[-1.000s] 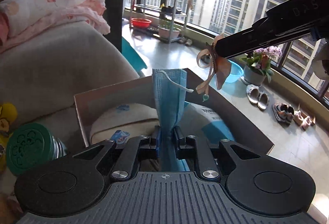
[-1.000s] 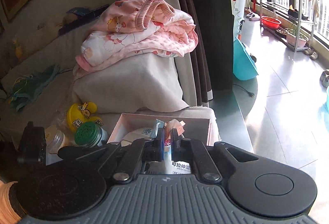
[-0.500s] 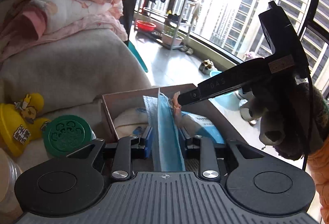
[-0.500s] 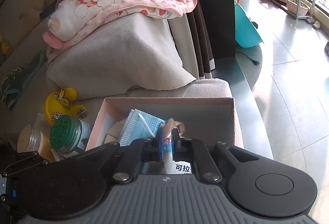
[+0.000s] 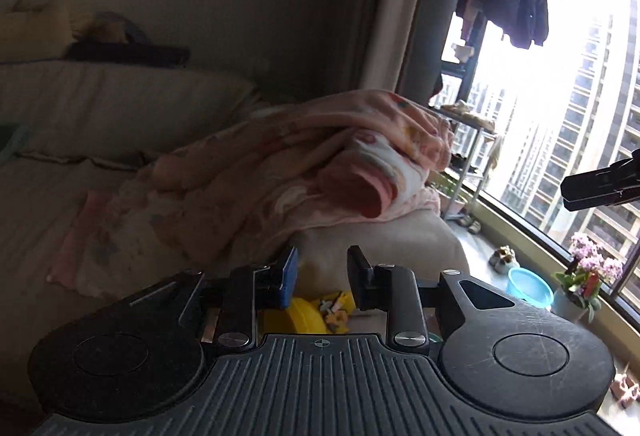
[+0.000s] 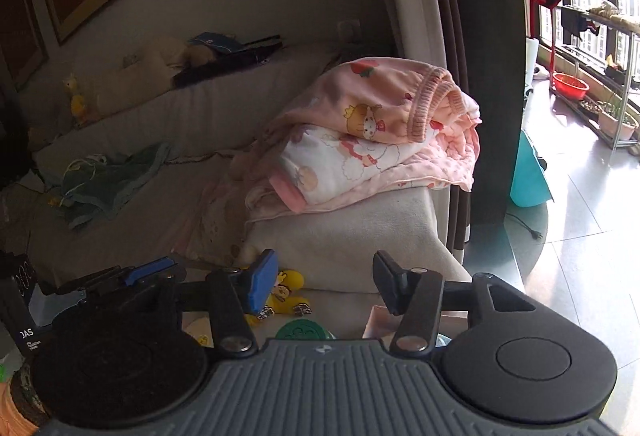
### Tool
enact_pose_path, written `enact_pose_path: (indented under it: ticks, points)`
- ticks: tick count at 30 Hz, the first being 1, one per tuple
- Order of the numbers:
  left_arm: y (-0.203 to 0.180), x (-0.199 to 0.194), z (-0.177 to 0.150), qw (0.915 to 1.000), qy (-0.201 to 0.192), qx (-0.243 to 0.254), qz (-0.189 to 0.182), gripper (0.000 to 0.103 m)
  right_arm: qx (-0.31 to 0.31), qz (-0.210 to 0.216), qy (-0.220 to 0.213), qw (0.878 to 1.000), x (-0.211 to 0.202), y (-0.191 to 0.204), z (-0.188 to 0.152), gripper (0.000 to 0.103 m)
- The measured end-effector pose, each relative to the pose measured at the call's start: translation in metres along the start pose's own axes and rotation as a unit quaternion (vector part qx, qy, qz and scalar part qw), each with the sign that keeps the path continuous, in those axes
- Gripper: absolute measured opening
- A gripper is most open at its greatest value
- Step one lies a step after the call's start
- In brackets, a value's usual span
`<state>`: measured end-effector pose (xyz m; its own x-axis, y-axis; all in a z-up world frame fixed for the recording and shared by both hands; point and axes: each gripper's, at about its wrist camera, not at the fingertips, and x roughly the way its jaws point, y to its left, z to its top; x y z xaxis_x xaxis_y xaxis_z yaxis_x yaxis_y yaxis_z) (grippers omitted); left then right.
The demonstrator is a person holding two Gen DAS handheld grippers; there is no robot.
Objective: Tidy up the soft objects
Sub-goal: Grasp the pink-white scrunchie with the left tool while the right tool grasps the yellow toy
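With both my jaws apart and empty, the left gripper (image 5: 322,278) and right gripper (image 6: 322,282) hang over the yellow toy (image 6: 286,296) and box (image 6: 378,322) edge, facing the pink blankets (image 6: 372,140) on the sofa arm (image 6: 360,236), which I judge the next reach.

The beige sofa (image 6: 168,196) carries everything. Pink folded blankets (image 6: 376,140) are piled on its armrest. Below the armrest, on the seat, lie a yellow duck toy (image 6: 286,292) and a green-lidded jar (image 6: 300,330). Farther left lies a green cloth (image 6: 112,180).
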<state>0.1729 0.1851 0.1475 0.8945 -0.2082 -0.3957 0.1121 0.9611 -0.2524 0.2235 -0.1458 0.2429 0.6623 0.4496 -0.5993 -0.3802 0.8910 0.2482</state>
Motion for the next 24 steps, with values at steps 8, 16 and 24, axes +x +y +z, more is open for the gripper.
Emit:
enact_pose_path:
  ticks: [8, 16, 24]
  points:
    - [0.085, 0.048, -0.03, 0.9962, 0.072, -0.048, -0.012, 0.03, -0.05, 0.023, 0.1, 0.993, 0.113, 0.075, -0.009, 0.061]
    - [0.056, 0.122, -0.051, 0.9751, 0.174, 0.136, -0.018, 0.03, -0.066, 0.017, 0.138, 0.988, 0.151, 0.073, -0.025, 0.061]
    - [0.078, 0.144, -0.067, 0.9758, 0.191, 0.106, 0.009, 0.03, -0.059, 0.015, 0.163, 0.985, 0.177, 0.053, -0.032, 0.061]
